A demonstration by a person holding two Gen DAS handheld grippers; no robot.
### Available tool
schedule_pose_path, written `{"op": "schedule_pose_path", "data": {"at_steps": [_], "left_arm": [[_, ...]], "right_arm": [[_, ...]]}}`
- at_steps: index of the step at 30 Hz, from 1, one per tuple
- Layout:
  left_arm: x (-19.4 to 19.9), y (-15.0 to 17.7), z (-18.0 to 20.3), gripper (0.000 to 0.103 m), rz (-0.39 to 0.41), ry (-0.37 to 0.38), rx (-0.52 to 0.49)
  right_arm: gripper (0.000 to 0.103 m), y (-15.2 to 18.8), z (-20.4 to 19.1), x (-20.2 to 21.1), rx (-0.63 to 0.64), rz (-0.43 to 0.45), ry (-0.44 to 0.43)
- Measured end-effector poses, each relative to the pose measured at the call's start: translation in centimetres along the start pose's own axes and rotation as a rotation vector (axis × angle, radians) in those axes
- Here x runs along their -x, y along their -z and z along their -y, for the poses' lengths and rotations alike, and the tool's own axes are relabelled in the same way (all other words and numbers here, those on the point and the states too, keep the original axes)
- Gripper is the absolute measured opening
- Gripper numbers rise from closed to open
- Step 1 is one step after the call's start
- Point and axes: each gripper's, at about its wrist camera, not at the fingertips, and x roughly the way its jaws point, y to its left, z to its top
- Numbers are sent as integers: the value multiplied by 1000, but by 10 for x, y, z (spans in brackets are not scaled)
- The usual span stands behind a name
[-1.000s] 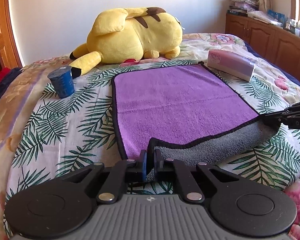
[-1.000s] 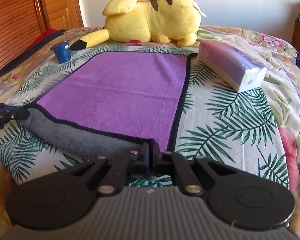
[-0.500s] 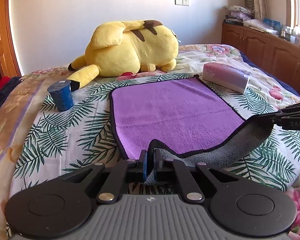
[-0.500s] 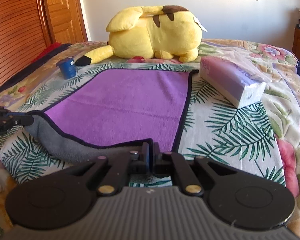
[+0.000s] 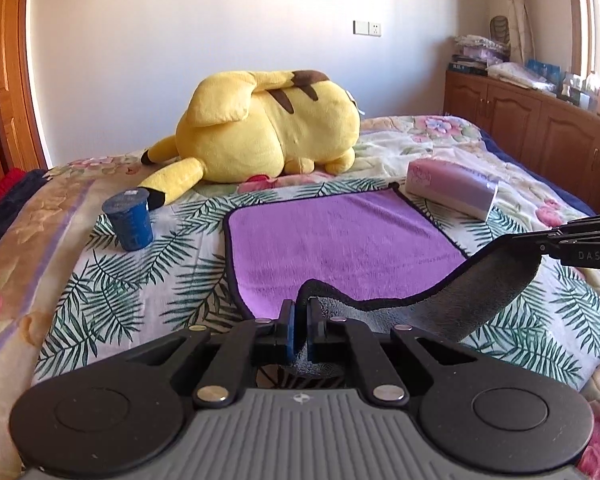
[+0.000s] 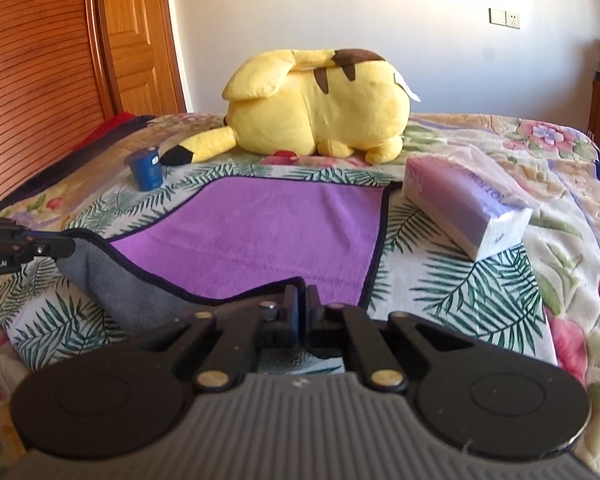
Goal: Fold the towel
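Observation:
A purple towel [image 5: 340, 240] with a black hem and grey underside lies on the bed; it also shows in the right wrist view [image 6: 268, 236]. My left gripper [image 5: 300, 330] is shut on its near left corner. My right gripper [image 6: 300, 312] is shut on its near right corner. Both corners are lifted above the bed, so the near edge hangs between them and shows its grey underside [image 5: 480, 300]. The far half still lies flat.
A yellow plush toy [image 5: 268, 140] lies beyond the towel's far edge. A blue cup [image 5: 129, 220] stands left of the towel. A pink tissue pack [image 5: 452, 188] lies at the far right corner. Wooden cabinets [image 5: 540, 128] line the right wall.
Both grippers have risen with the towel's near corners. The near edge has lifted off the bed and more grey underside hangs free.

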Motion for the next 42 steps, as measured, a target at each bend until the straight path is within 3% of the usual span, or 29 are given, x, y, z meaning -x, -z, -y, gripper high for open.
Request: {"op": "schedule_pose_path", "data": {"at_steps": [20, 42], "left_arm": [[1, -27, -3, 0, 67, 11, 2], [-6, -49, -15, 0, 110, 23, 12]], "right_arm": [[4, -20, 9, 1, -24, 69, -23], [4, -39, 17, -4, 13, 131, 7]]}}
